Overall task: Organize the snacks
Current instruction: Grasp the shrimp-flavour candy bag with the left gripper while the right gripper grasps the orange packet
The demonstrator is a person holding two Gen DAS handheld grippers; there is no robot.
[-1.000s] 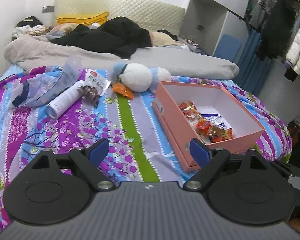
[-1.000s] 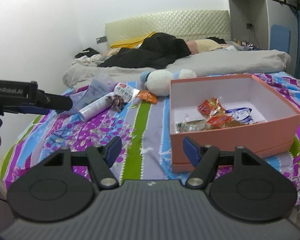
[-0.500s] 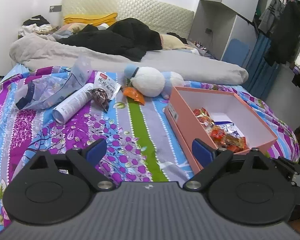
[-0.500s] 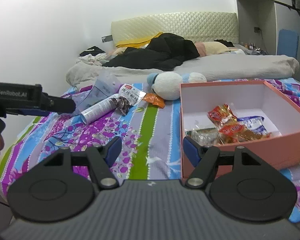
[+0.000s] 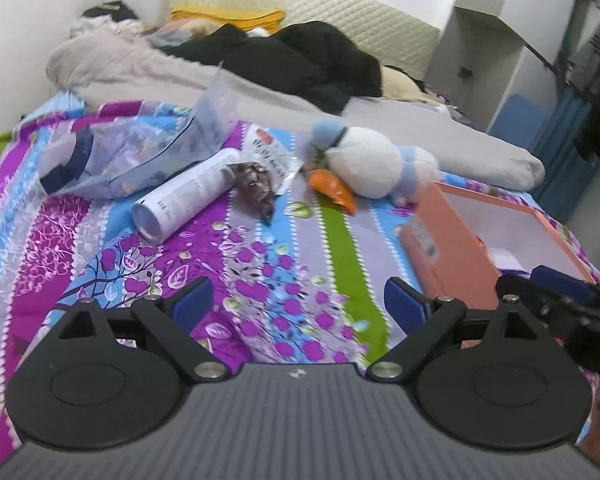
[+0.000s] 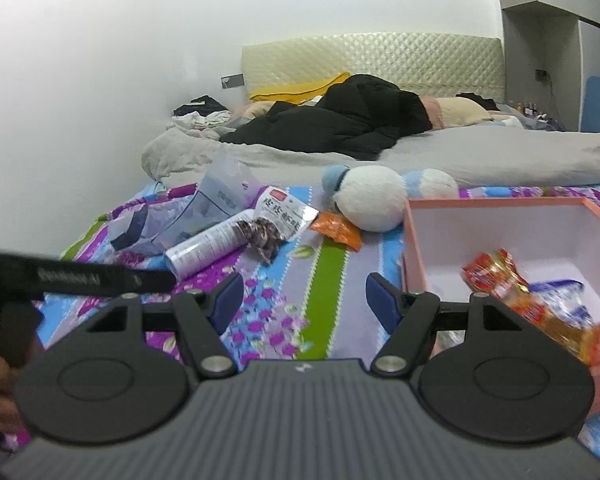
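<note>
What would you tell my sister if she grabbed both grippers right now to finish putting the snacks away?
Left gripper: open, empty, above the bedspread.
Right gripper: open, empty, next to the pink box.
Done: several red and blue snack packets lie in the box.
Left on the bedspread: the clear-window snack bag with dark pieces, leaning on the white tube; the small orange packet by the plush toy; the big clear bag farther left.
Next, probably: take the orange packet or the dark snack bag to the box.
</note>
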